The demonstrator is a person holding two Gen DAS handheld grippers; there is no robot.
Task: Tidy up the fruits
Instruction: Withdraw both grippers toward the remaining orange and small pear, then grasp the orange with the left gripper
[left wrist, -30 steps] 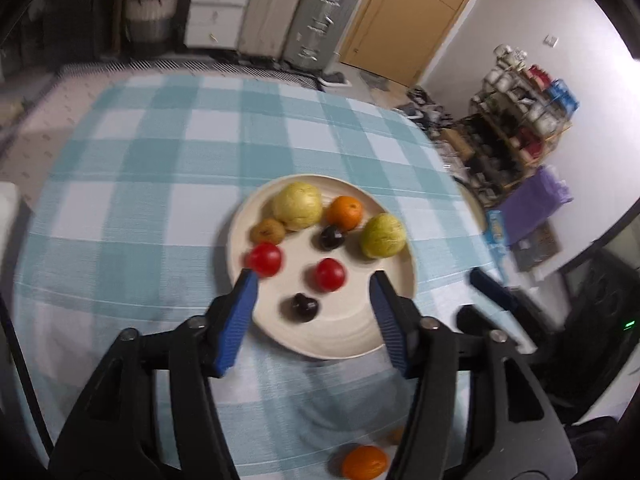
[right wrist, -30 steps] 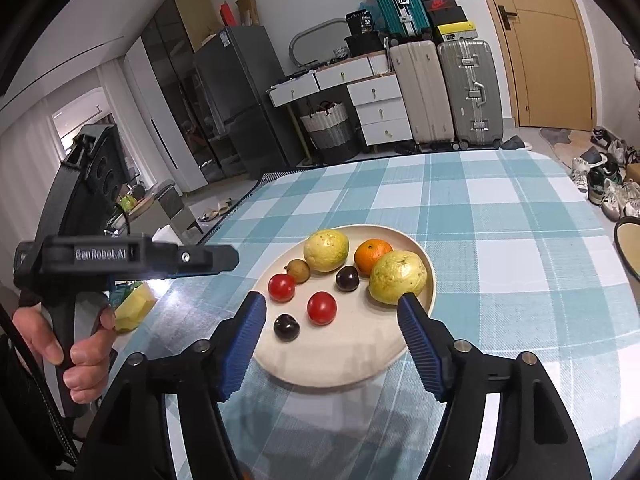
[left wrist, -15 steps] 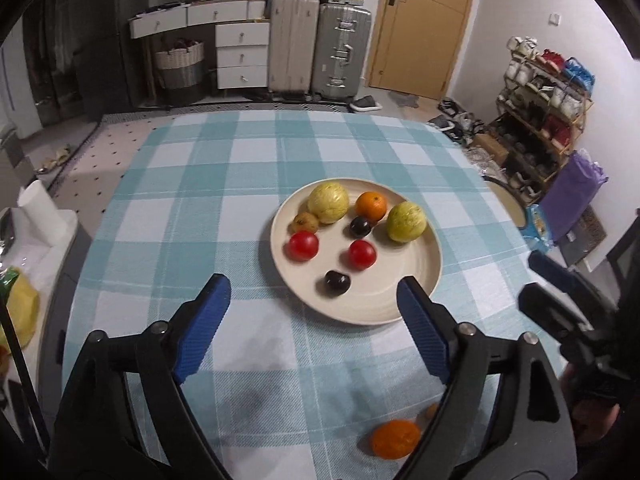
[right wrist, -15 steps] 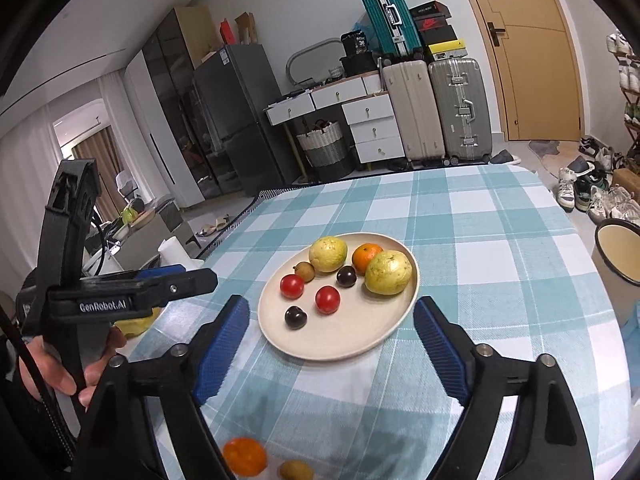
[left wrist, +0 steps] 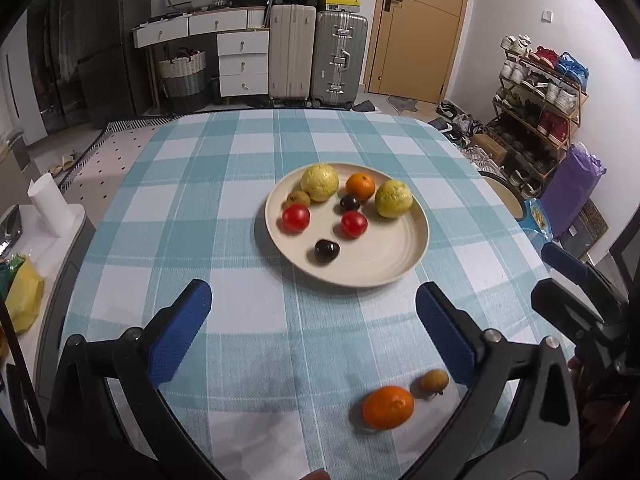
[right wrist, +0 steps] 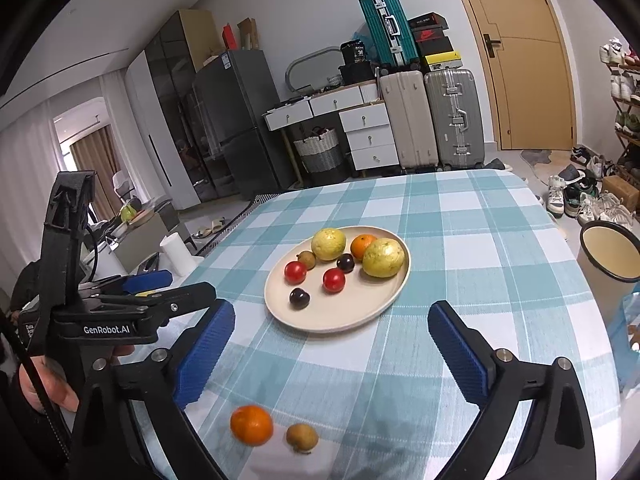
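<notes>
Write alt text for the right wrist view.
Open right tongs hang over a checked table, framing a plate of eight fruits. An orange and a small brown fruit lie loose on the cloth nearby.

Your left gripper (left wrist: 312,312) is wide open, and its two blue pads (left wrist: 180,332) sit far apart with nothing between them. Your right gripper (right wrist: 328,344) is wide open too, and holds nothing. Your left hand (right wrist: 44,384) wraps around the handle of its gripper, down low on the left side of the right wrist view.
</notes>
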